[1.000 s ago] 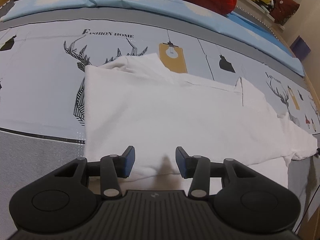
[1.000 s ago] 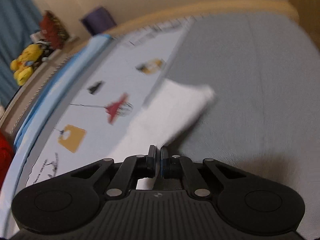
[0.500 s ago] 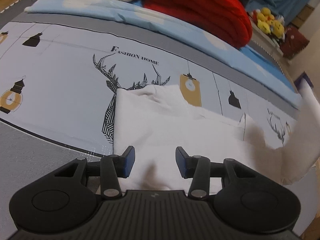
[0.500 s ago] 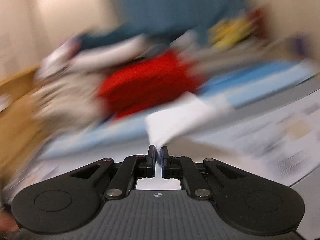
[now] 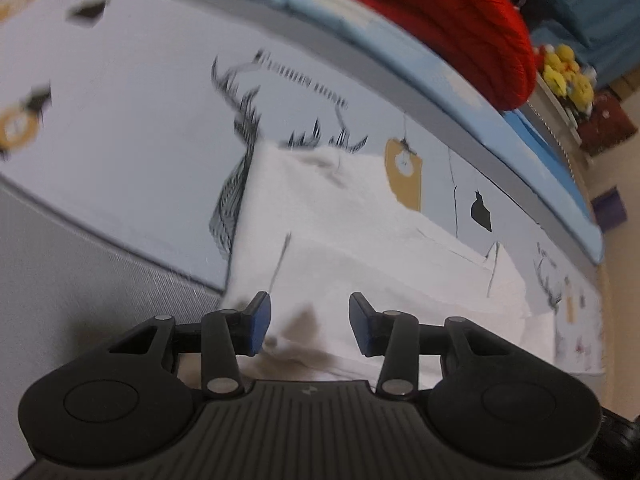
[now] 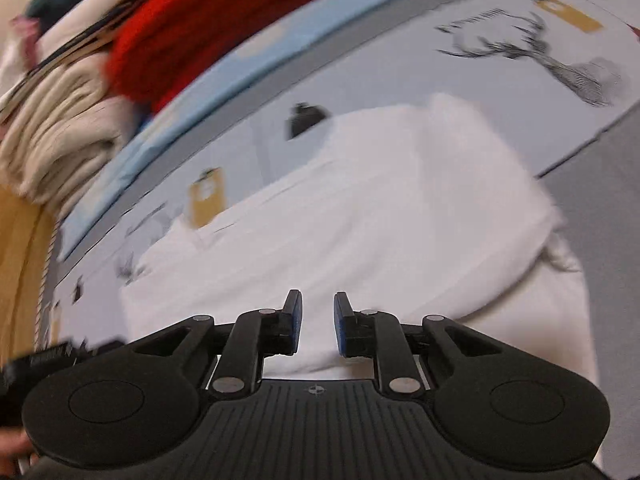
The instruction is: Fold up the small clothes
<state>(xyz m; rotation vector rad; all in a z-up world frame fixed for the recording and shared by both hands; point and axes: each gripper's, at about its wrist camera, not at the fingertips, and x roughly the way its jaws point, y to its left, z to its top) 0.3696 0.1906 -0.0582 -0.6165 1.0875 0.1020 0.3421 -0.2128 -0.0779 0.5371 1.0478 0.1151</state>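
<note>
The white garment (image 5: 360, 240) lies folded on the printed bedsheet (image 5: 120, 120), filling the centre and lower right of the left wrist view. Its left edge runs straight and steep from mid-frame down toward the left gripper (image 5: 306, 326). Bare sheet lies to the left of that edge. The left gripper's jaws stand moderately apart above the cloth, with nothing pinched between them.

In the right wrist view the garment (image 6: 380, 208) spans the centre, its rounded fold ending at right against the grey band of bedding (image 6: 600, 208). The right gripper (image 6: 316, 322) is opening, its jaws narrowly apart; white cloth shows behind the gap, and whether the pads touch it cannot be told.

Both views are motion-blurred, and the sheet's lettering is unreadable. The garment's near edge is hidden behind both gripper bodies.

A red blanket (image 5: 460, 20) and yellow plush toys (image 5: 568, 76) sit at upper right, and cream folded textiles (image 6: 60, 132) at the right view's left.
</note>
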